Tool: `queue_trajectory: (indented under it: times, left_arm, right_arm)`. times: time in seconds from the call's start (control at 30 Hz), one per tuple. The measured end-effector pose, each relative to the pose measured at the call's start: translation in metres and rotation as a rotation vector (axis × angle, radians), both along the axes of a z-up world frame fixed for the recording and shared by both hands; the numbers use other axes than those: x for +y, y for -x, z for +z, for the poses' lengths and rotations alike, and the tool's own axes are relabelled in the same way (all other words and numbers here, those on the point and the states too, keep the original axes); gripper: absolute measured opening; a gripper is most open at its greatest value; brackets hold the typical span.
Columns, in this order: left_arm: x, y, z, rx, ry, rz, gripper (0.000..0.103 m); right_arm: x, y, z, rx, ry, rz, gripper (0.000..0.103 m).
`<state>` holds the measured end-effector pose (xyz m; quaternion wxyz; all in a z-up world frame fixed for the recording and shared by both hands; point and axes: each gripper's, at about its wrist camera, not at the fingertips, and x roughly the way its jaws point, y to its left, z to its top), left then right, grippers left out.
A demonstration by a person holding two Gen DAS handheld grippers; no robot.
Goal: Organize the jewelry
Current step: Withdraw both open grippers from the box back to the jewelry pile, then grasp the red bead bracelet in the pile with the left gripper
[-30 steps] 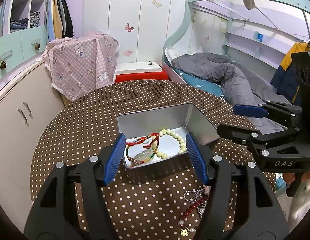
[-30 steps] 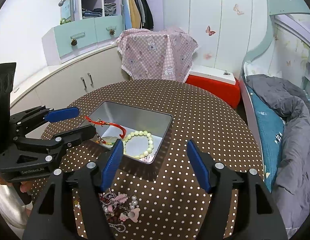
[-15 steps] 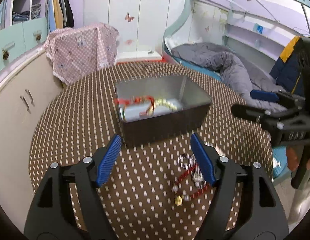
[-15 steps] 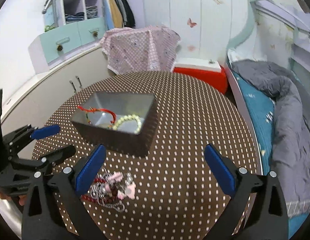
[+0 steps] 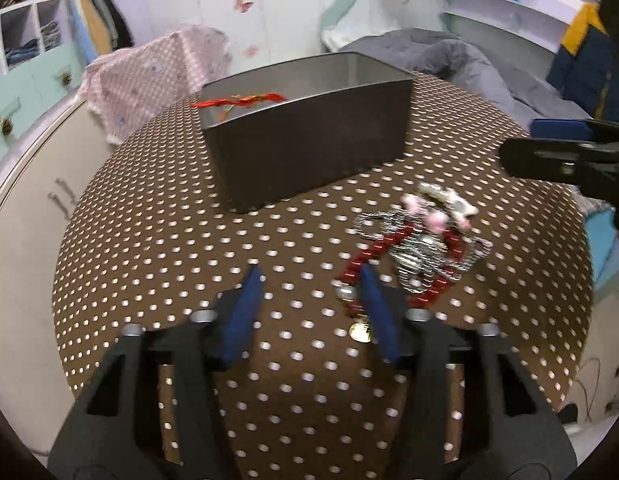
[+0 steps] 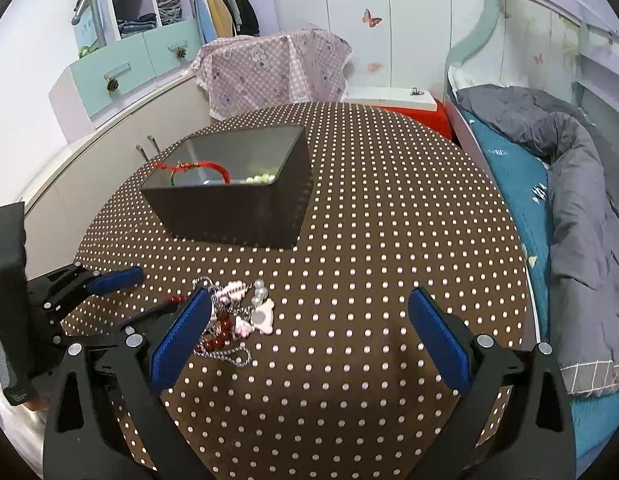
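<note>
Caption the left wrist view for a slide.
Left gripper, jaws closing on nothing, beside a jewelry pile on the dotted table, near the tin.

My left wrist camera looks down close at the metal box (image 5: 309, 136); my right one sees this box (image 6: 229, 196) from farther.

Tangled jewelry pile (image 5: 421, 248) near open tin (image 5: 309, 144)

Black tool (image 6: 309, 328), blue pads (image 6: 181, 338)
</note>
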<state>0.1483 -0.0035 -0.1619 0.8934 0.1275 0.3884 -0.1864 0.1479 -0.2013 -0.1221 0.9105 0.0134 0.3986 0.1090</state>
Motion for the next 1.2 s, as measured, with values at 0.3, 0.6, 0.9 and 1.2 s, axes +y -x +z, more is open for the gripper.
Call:
queue_trajectory:
  times: [0.3, 0.6, 0.9, 1.2]
  left_arm:
    - [-0.006, 0.004, 0.010, 0.010, 0.019, 0.005, 0.007]
    - [-0.003, 0.006, 0.055, -0.064, 0.136, -0.021, 0.007]
    - [-0.005, 0.010, 0.092, -0.170, 0.184, -0.055, 0.002]
    - [0.005, 0.006, 0.064, -0.110, 0.139, -0.024, 0.004]
  right_arm:
    - [-0.005, 0.004, -0.005, 0.016, -0.028, -0.009, 0.095]
    - [-0.007, 0.003, -0.001, 0.004, -0.042, 0.000, 0.095]
    - [-0.002, 0.001, 0.002, -0.005, -0.049, 0.022, 0.095]
    - [0.009, -0.003, -0.005, 0.014, -0.040, 0.058, 0.095]
